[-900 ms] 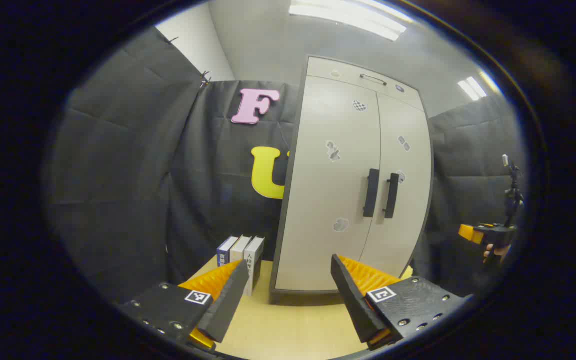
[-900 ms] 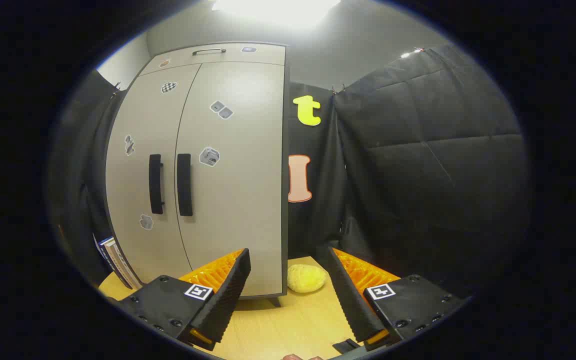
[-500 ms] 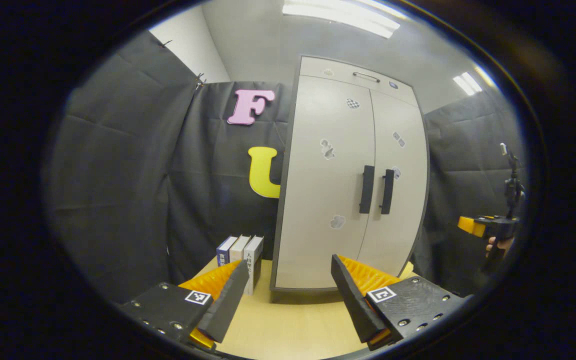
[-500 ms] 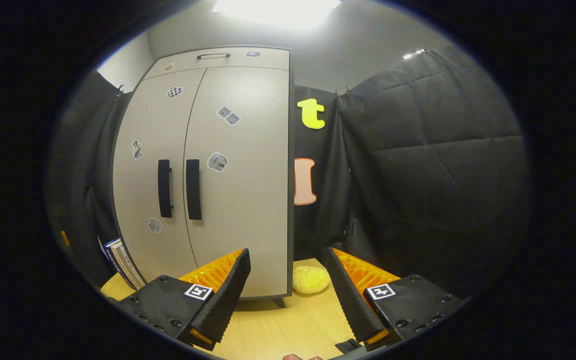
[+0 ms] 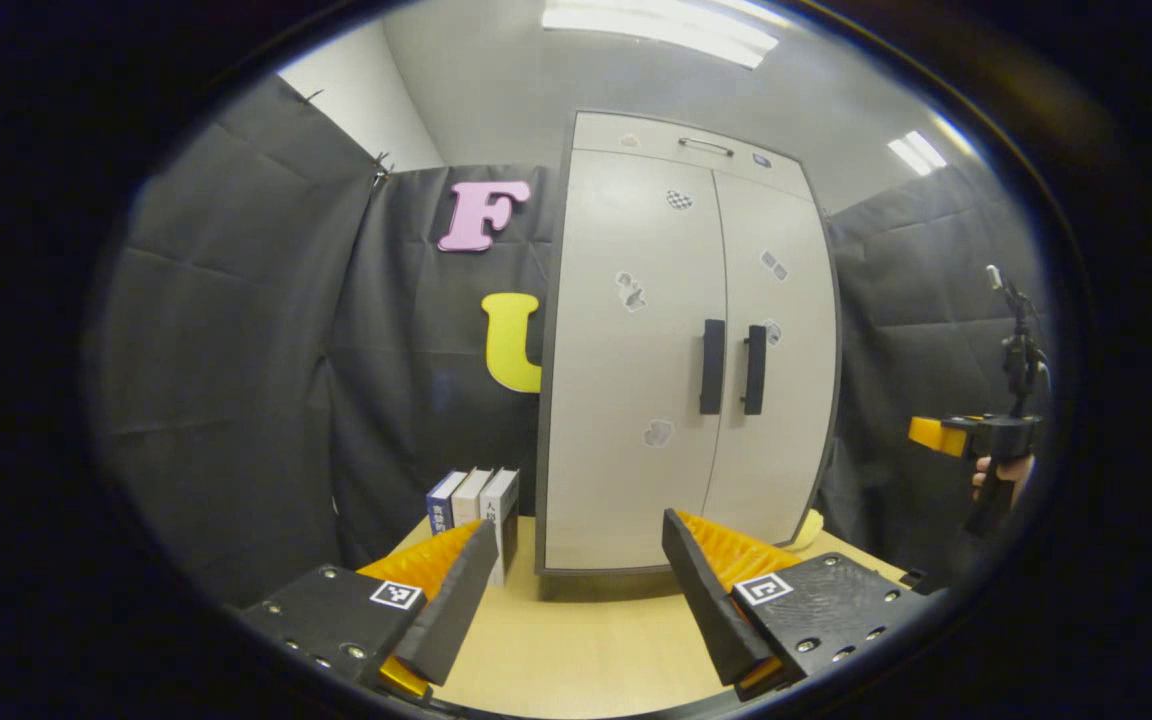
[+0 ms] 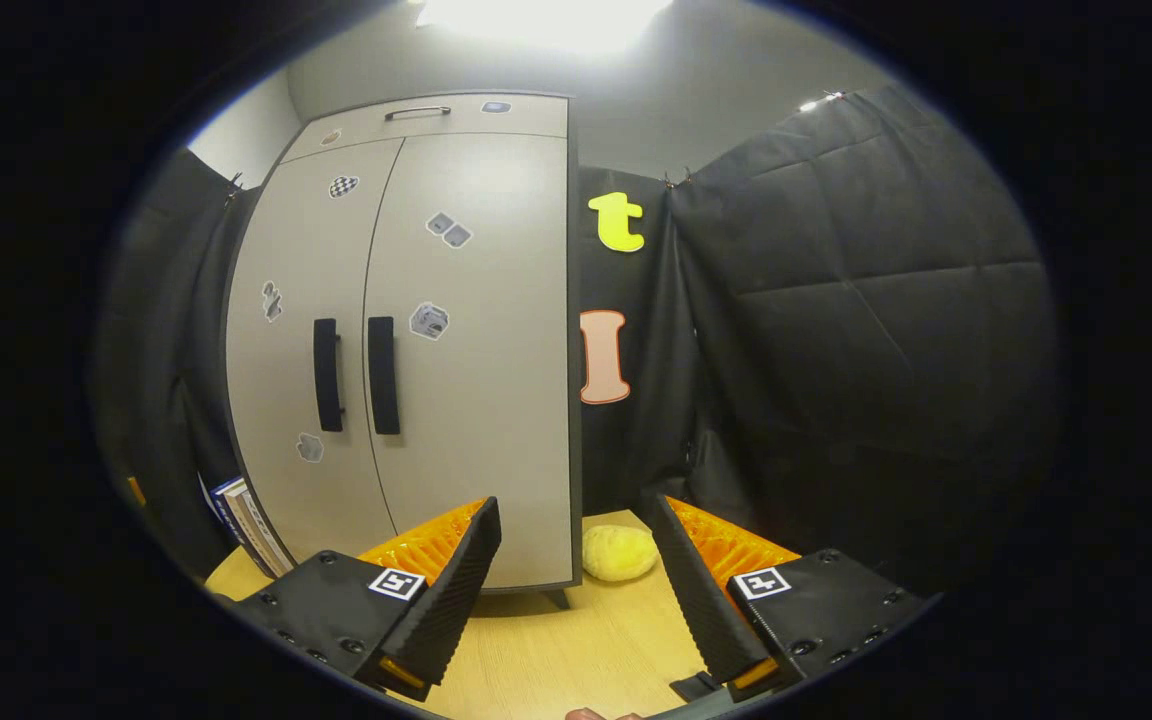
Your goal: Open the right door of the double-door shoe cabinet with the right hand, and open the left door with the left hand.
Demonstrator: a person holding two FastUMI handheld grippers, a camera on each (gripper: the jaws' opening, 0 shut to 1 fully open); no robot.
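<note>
- The double-door shoe cabinet (image 5: 681, 360) stands upright on a pale wooden table (image 5: 586, 650) against the black cloth wall, both doors closed flush, seen here from the left gripper view.
- The left door (image 5: 626, 370) and the right door (image 5: 771, 360) each carry a dark vertical handle — the left handle (image 5: 712, 366) and the right handle (image 5: 754, 369) sit side by side at the centre seam, neither one touched.
- The left gripper (image 5: 581, 590) hovers low over the table, well apart from the cabinet, its fingers spread wide with nothing between them.
- The right gripper (image 6: 576, 590) is likewise spread wide and empty in the right gripper view, short of the cabinet's right front corner; it also appears at the far right of the left gripper view, held in a person's hand (image 5: 1001, 480).
- Three books (image 5: 474, 505) stand upright on the table just beside the cabinet's left side.
- A small yellow lump (image 6: 619, 553) — what it is cannot be told — lies on the table near the cabinet's right corner.
- Several small stickers (image 6: 428, 320) dot the two doors, and a narrow drawer front with a slim handle (image 6: 416, 110) runs along the top.
</note>
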